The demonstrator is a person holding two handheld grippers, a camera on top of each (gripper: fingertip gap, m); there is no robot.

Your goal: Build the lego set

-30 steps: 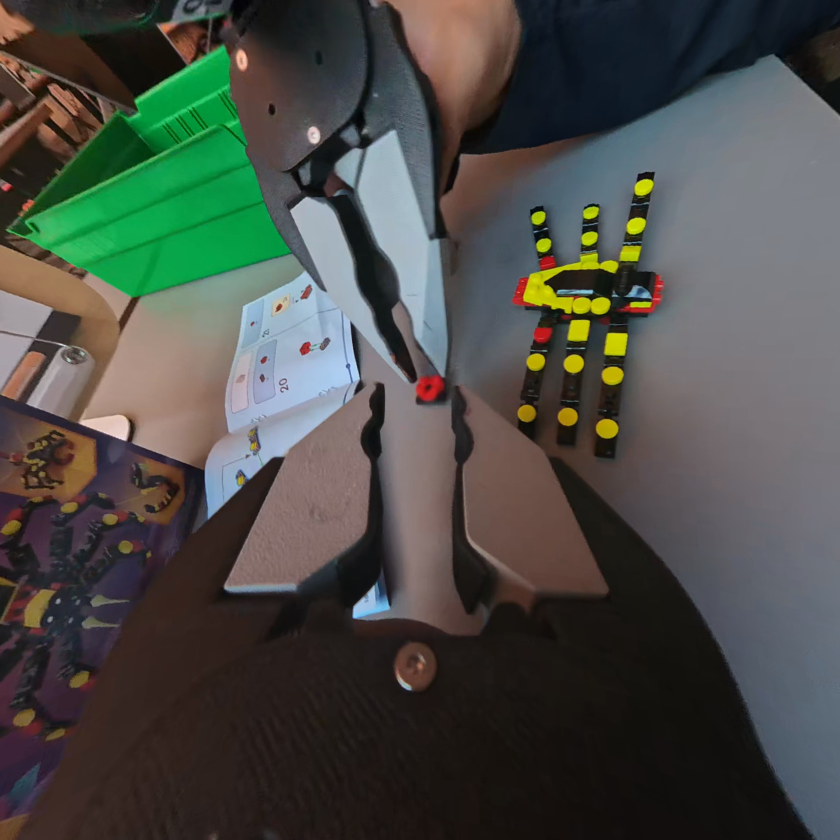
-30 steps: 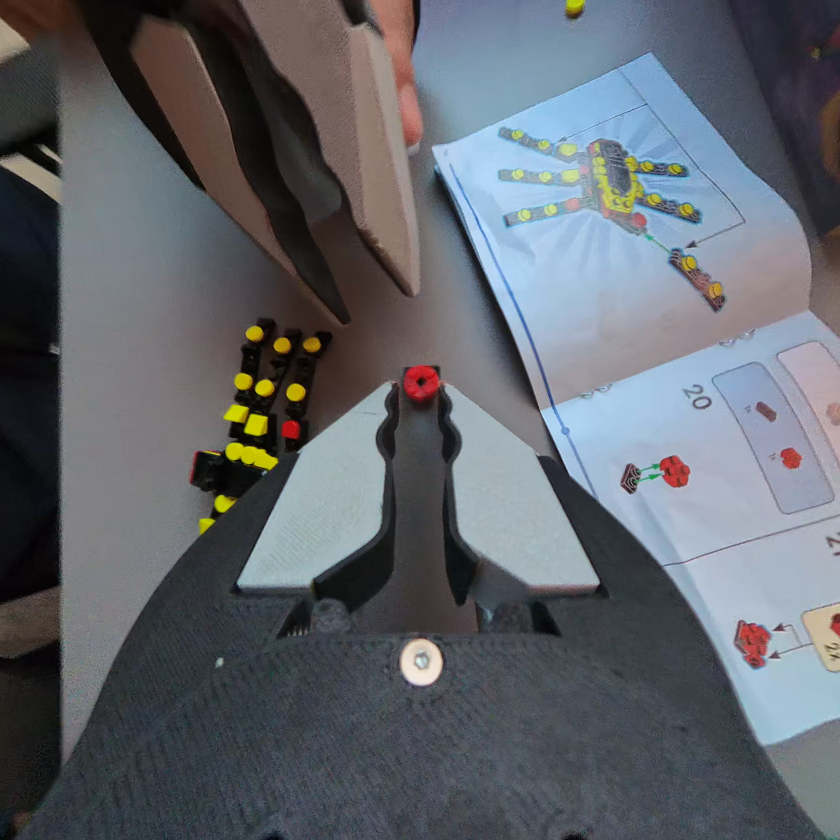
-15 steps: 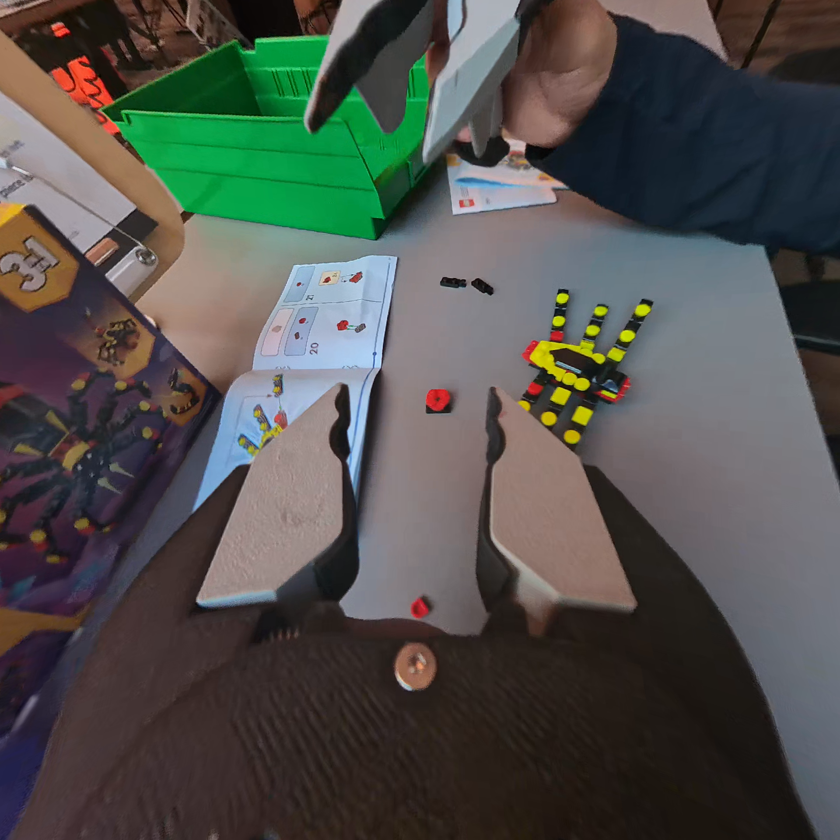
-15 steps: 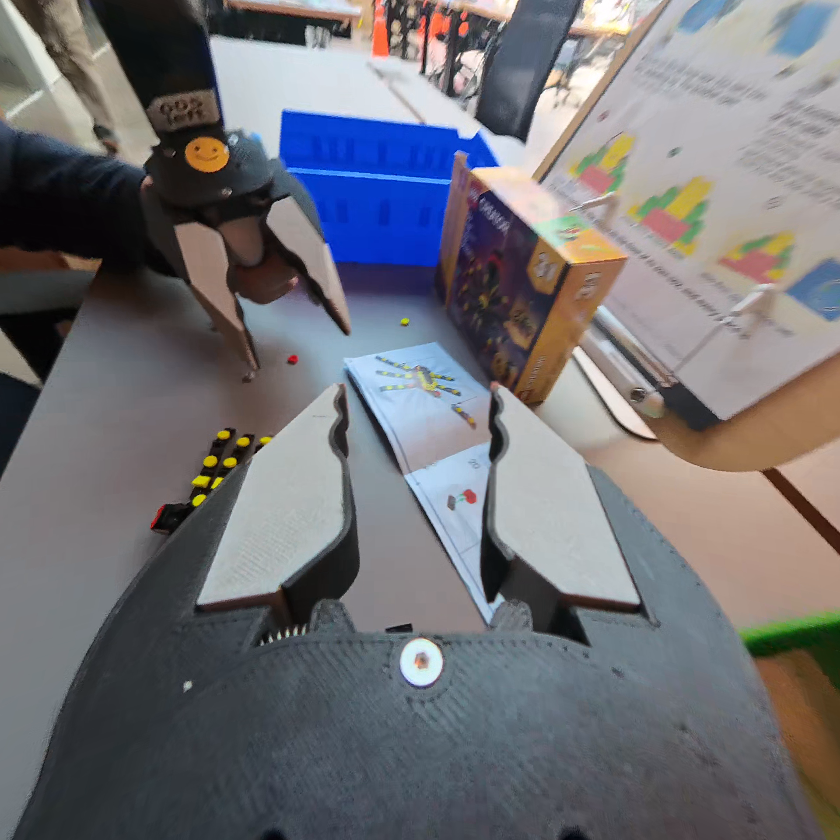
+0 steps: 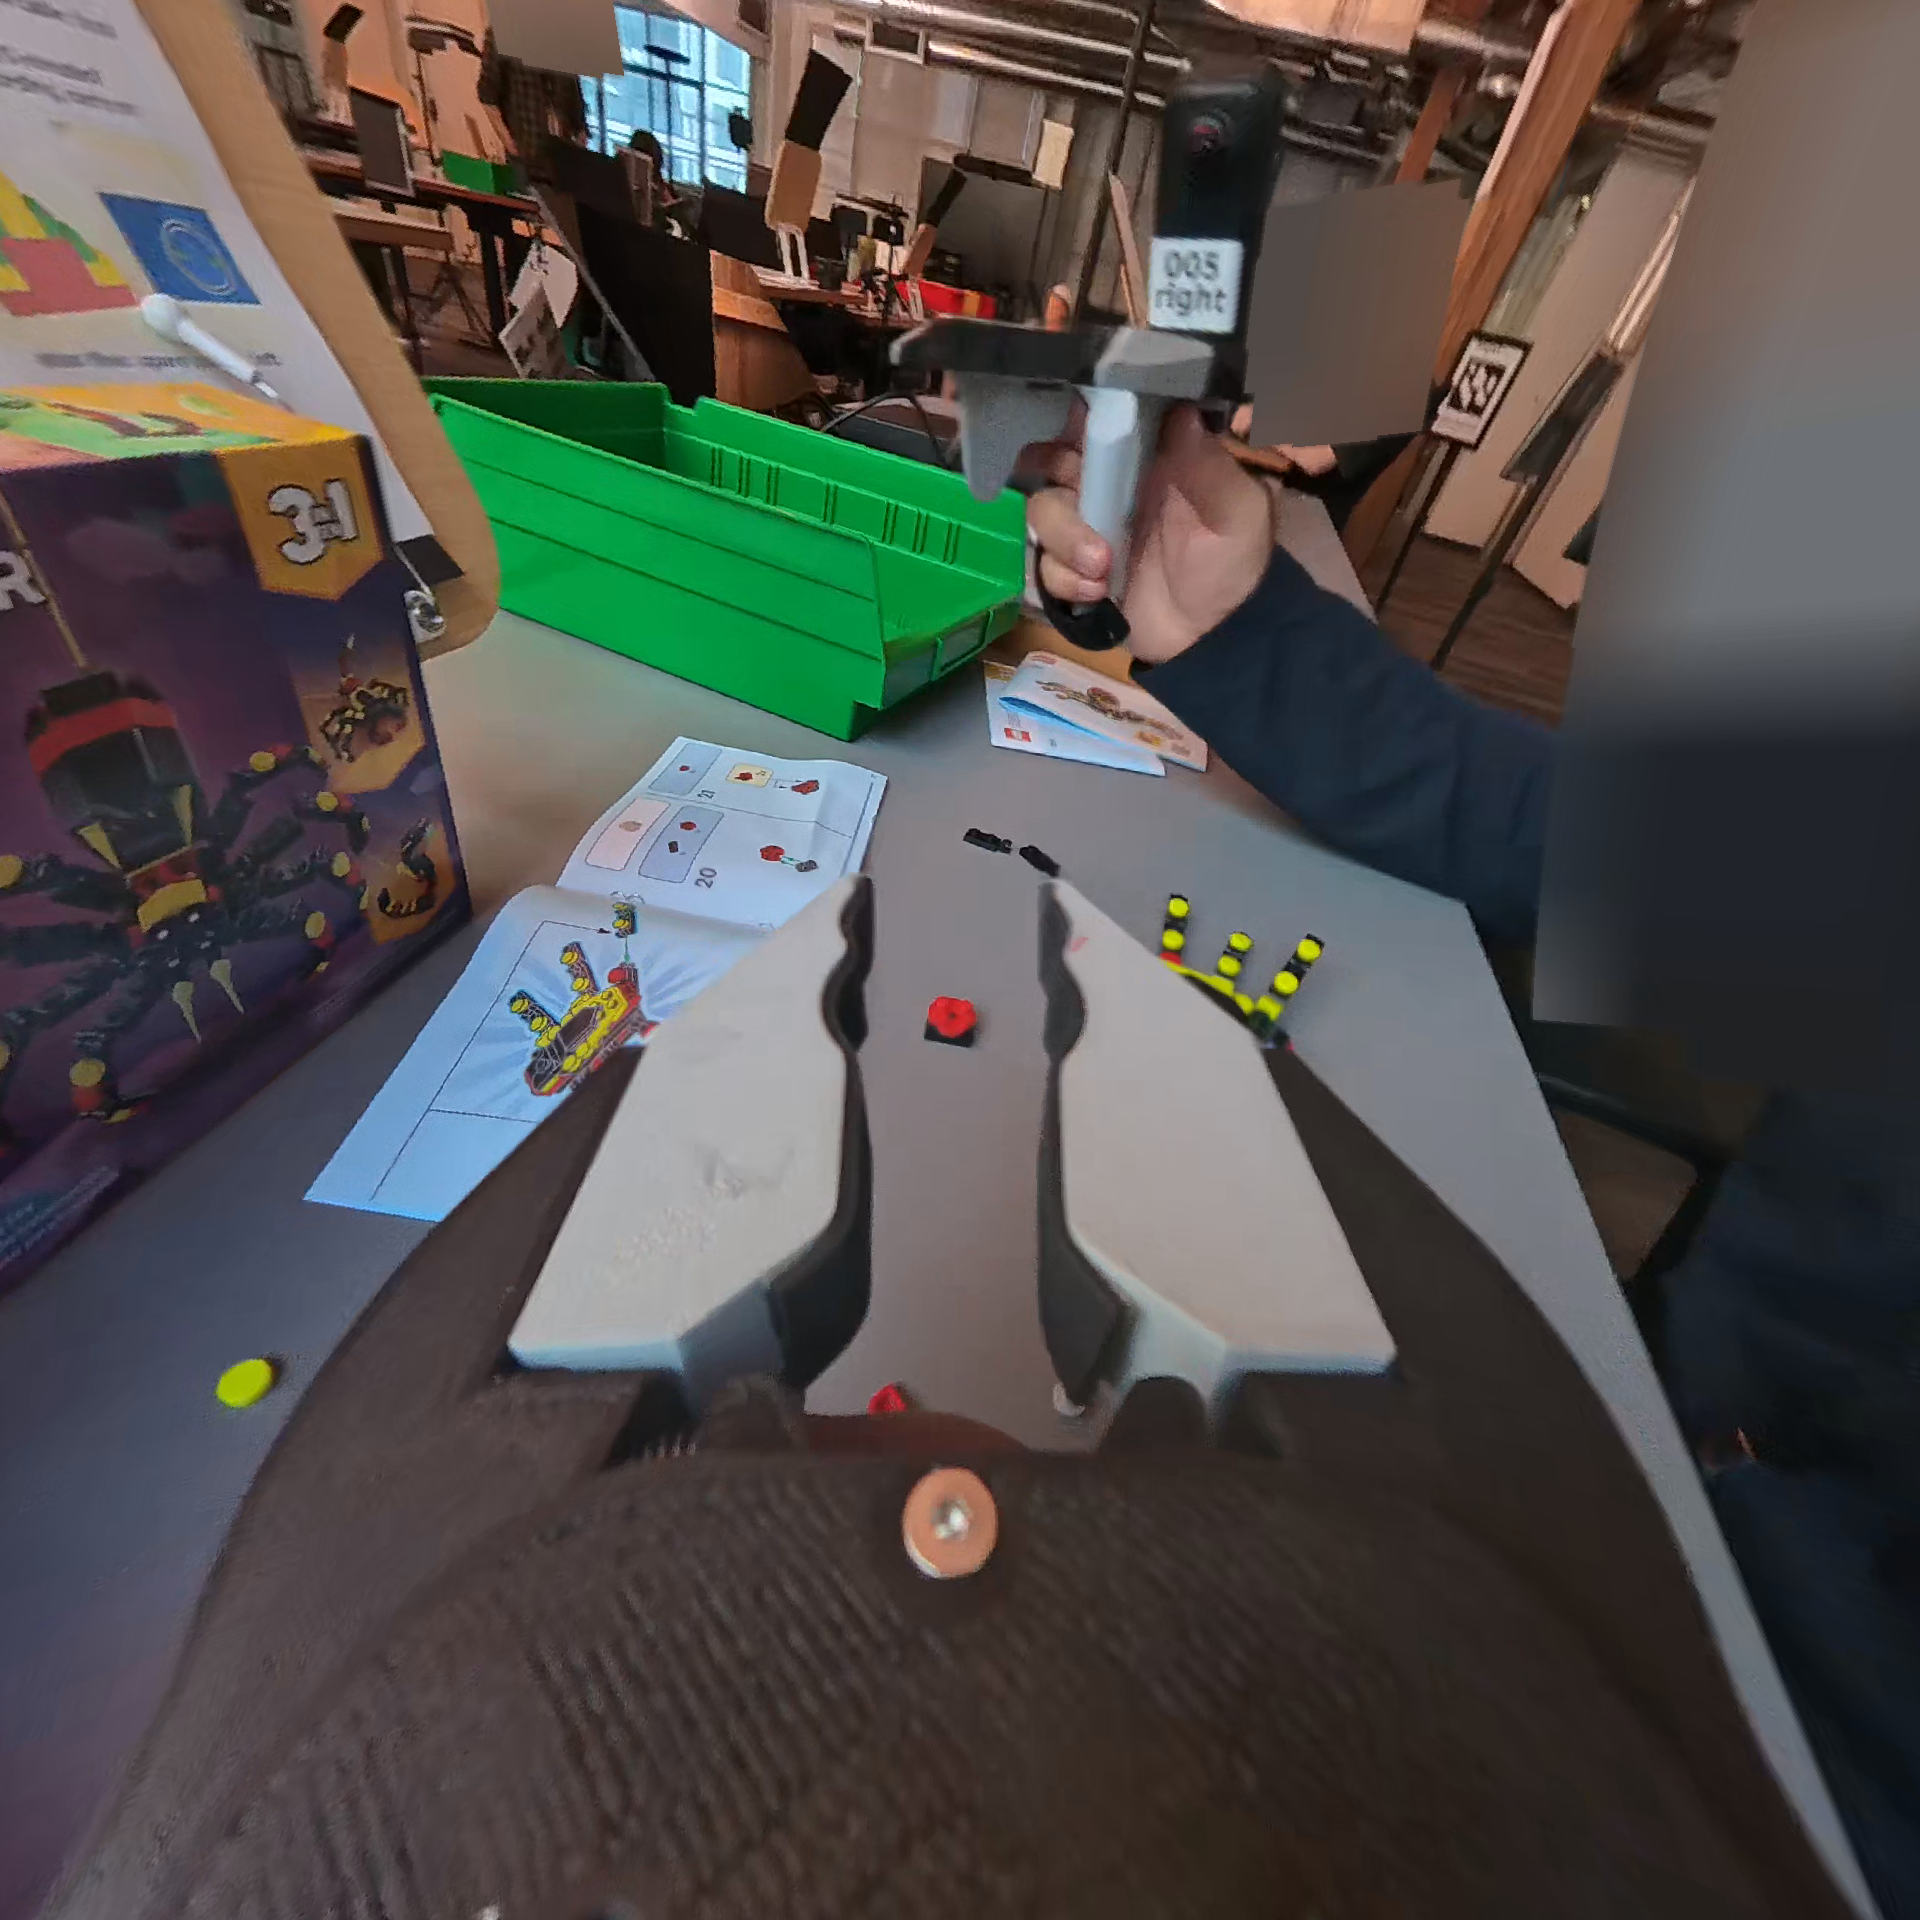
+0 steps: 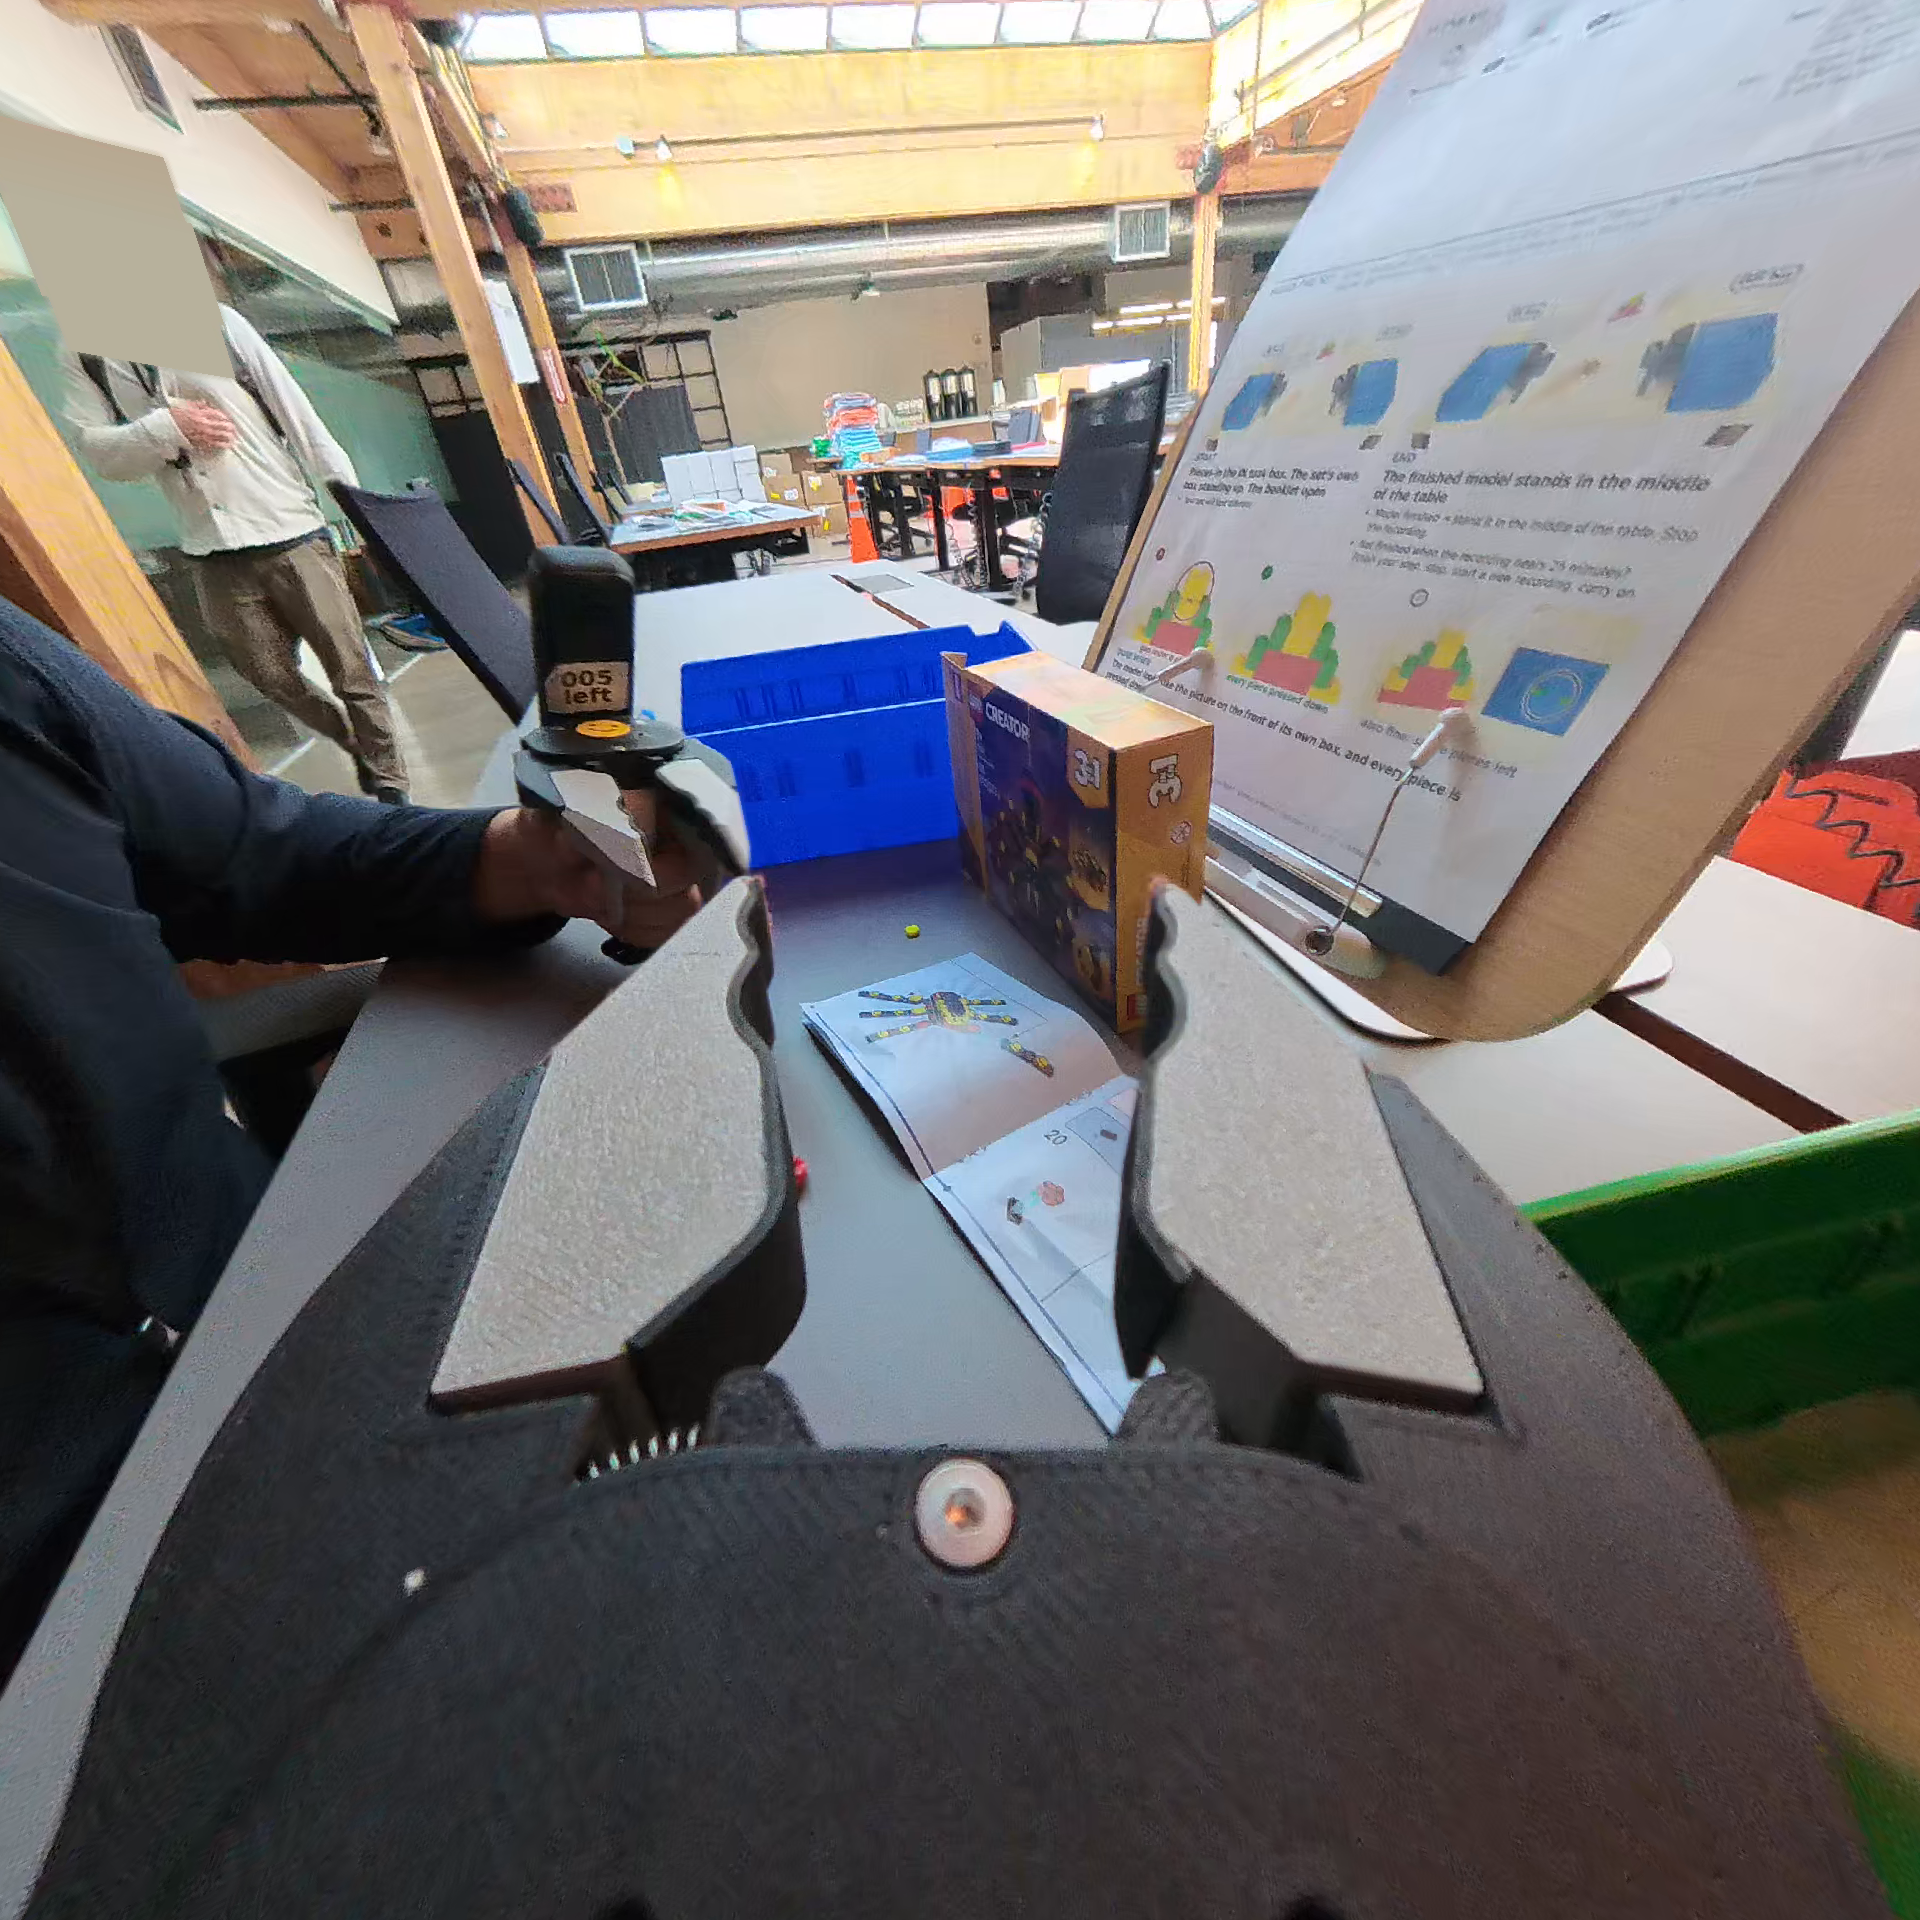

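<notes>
A small red piece on a black piece (image 5: 951,1019) lies on the grey table, seen between the fingers of my left gripper (image 5: 951,914), which is open, empty and held above the table. The partly built black and yellow spider (image 5: 1242,971) lies right of it, half hidden by my right finger. Two small black pieces (image 5: 1008,847) lie beyond. My right gripper (image 6: 961,914) is open, empty and raised high; it also shows in the left wrist view (image 5: 1049,436). The open instruction booklet (image 6: 966,1081) lies below it. A red piece (image 6: 800,1171) peeks out beside its left finger.
The set's box (image 5: 197,790) stands at the left, a green bin (image 5: 727,540) behind the booklet (image 5: 717,831), a blue bin (image 6: 831,748) at the table's other end. A loose yellow stud (image 5: 245,1383) and a red piece (image 5: 886,1397) lie near me. A second booklet (image 5: 1091,717) lies by the green bin. The left gripper's tips are roughly 20 centimetres from the right gripper's.
Both grippers let go of the red-on-black piece, opened and lifted away from the table. The piece now lies on the table. The right gripper rose high and level.
</notes>
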